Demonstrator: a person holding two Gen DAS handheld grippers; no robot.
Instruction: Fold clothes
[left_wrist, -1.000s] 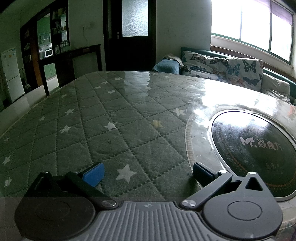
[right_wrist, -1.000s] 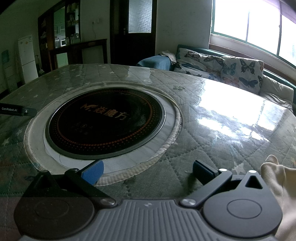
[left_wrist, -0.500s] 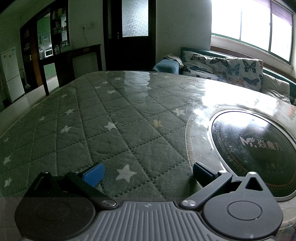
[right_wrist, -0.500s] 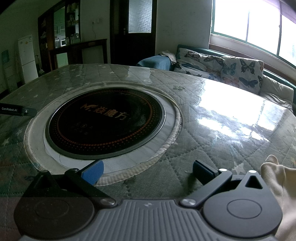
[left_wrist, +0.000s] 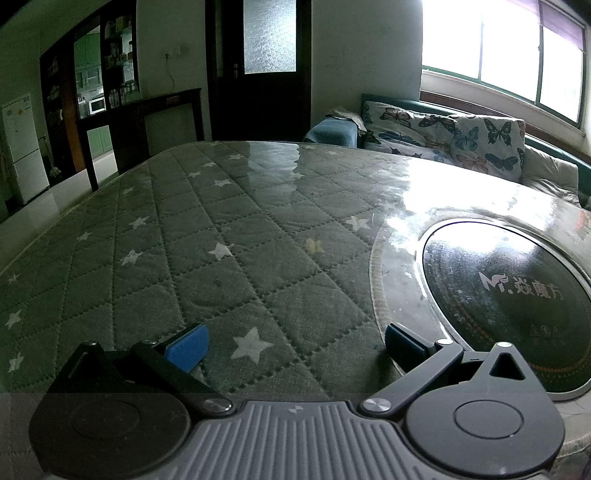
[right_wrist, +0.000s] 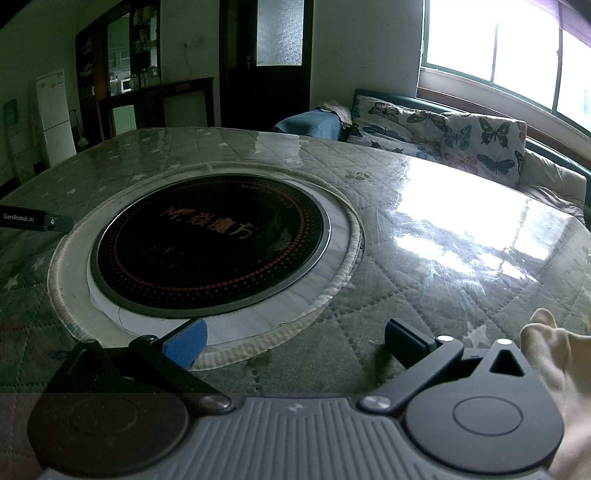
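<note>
Hovering low, both hand-held grippers (left (left_wrist: 295, 341), right (right_wrist: 295, 341)) gape over the table (left_wrist: 258, 236).

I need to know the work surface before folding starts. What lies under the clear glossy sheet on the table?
Under the clear sheet lies a green quilted star-print cover and a round black cooktop ringed in white. The table beneath the quilt is hidden.

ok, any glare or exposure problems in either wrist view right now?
Left wrist view: window blown out, glare streak on the shiny table cover, left of the room dark. Right wrist view: window also clipped, a wide glare patch on the table cover; cream cloth at the right edge readable. Both: strong fisheye bending, no visible motion blur.
</note>
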